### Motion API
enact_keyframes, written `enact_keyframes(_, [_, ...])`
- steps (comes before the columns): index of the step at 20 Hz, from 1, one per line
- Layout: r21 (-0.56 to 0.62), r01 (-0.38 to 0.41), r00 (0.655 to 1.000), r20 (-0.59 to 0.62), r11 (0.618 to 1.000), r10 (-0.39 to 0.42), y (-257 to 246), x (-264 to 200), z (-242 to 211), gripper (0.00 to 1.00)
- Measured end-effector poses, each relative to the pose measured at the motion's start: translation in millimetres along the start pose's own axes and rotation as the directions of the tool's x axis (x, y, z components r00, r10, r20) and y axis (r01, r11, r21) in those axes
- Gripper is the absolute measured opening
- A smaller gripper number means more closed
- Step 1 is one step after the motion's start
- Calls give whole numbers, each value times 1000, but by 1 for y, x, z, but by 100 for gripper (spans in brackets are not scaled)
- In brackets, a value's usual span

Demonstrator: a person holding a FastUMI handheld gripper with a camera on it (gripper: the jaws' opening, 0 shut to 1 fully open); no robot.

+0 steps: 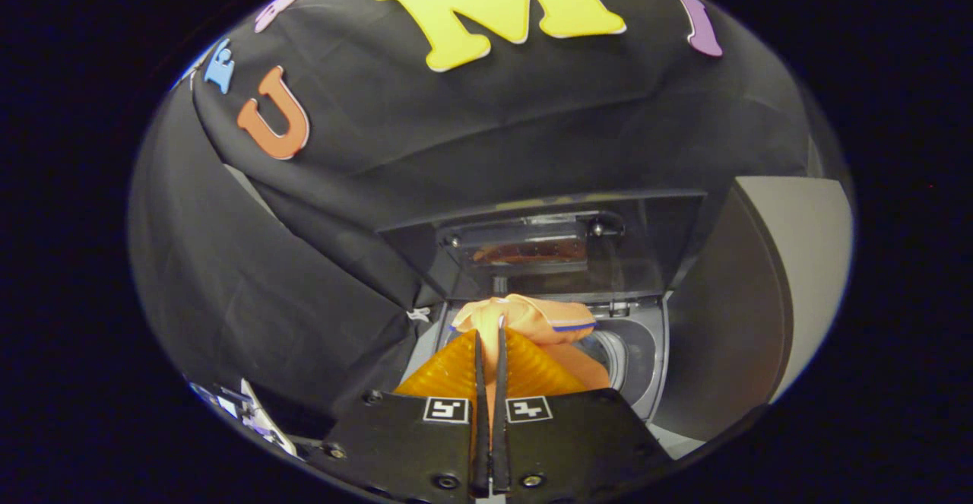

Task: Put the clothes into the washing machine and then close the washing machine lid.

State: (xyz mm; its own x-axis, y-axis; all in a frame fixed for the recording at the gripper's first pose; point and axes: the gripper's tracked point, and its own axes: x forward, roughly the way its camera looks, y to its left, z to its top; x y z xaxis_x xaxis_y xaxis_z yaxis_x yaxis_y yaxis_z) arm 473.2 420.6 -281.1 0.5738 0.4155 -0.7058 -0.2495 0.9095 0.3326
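Currently, a hand-held gripper carries a garment over an open top-loading washer.

Gripper (490, 329): its two fingers reach forward, pressed nearly together, with a fold of orange cloth pinched between them; a thin strip of the cloth shows in the narrow slit.

Cloth (532, 318): orange fabric with a thin blue line along one edge, bunched at the fingertips and spilling toward 3 o'clock of them, hanging above the washer opening. More of it drapes down toward 5 o'clock, in front of the drum.

Washer (660, 367): grey top-loader just beyond the fingers; its top frame runs around the opening.

Drum (617, 352): round mouth showing at about 3 o'clock of the fingertips, partly covered by the cloth. Whether the cloth touches the rim cannot be told.

Lid (547, 249): dark, raised upright behind the opening, at 12 o'clock from the fingertips; its glossy inner face carries an orange reflection.

Panel (798, 261): pale upright surface at 3 o'clock of the washer, well apart from the cloth.

Wall (304, 261): black cloth behind and to 9 o'clock of the washer.
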Motion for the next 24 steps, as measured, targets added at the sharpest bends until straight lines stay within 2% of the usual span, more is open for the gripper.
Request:
enact_keyframes(9, [-14,103,986,-127,995,-104,-38,66,-52,5])
enact_keyframes(14, [-38,153,973,-171,988,-157,-45,77,-70,5])
enact_keyframes(20, [-26,180,958,-221,983,-181,-47,78,-86,5])
enact_keyframes(24, [-25,201,957,-210,979,-202,-50,77,-86,8])
